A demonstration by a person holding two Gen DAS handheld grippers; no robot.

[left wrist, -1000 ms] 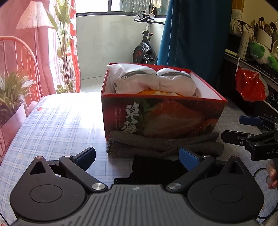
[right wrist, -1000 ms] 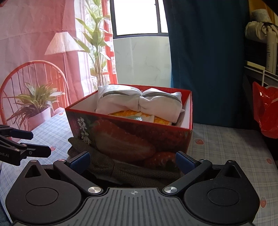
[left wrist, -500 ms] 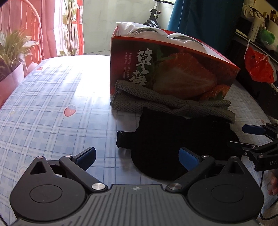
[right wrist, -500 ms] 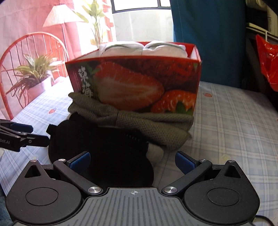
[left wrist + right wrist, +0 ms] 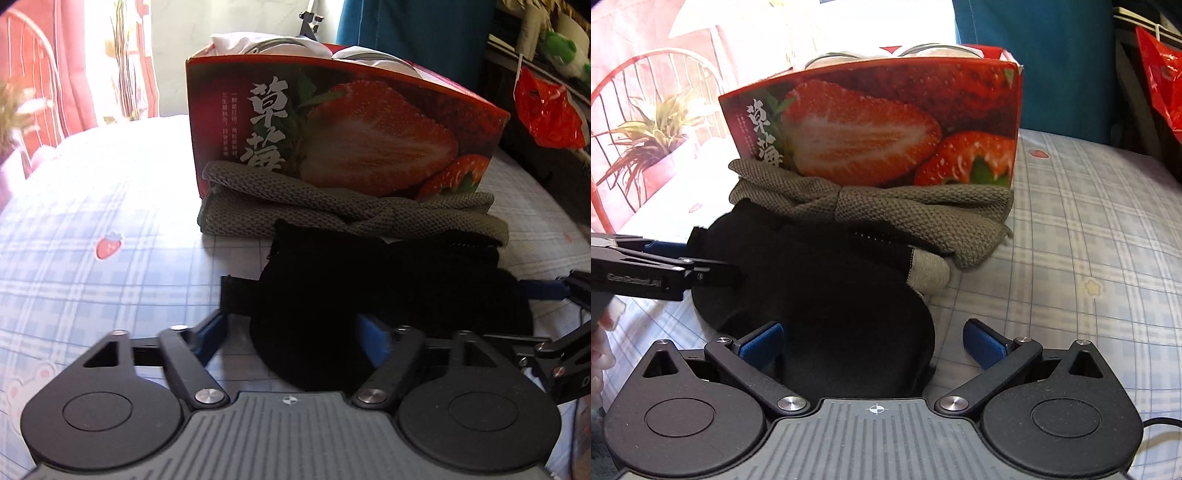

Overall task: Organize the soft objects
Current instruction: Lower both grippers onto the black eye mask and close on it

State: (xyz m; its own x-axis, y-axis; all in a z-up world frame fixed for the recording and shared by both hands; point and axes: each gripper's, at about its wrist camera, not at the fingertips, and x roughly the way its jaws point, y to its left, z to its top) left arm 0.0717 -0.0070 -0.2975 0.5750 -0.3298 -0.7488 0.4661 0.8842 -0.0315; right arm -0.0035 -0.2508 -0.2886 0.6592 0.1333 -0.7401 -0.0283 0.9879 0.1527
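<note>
A black soft pad [image 5: 332, 295] [image 5: 831, 288] with a short strap and a grey tip [image 5: 929, 271] lies on the checked cloth, in front of a grey-green knitted cloth [image 5: 332, 210] [image 5: 886, 210]. Behind both stands the strawberry box [image 5: 351, 129] [image 5: 868, 122] with white folded fabric [image 5: 258, 40] inside. My left gripper [image 5: 291, 332] is low over the pad's left part, its jaws closing with the pad between them. Its left pad still stands clear of the fabric. My right gripper [image 5: 873, 343] stands open around the pad's right part, the right finger off the fabric.
The blue checked tablecloth [image 5: 92, 221] [image 5: 1089, 240] spreads to both sides. A red plastic bag [image 5: 546, 110] [image 5: 1160, 74] hangs at the right beside a blue curtain [image 5: 1034, 37]. A potted plant [image 5: 653, 136] and a red chair stand at the left. A person's fingers [image 5: 602, 332] show at the edge.
Both grippers have sunk from box height to the black pad, which now lies between each pair of fingers. The left fingers have drawn closer together.
</note>
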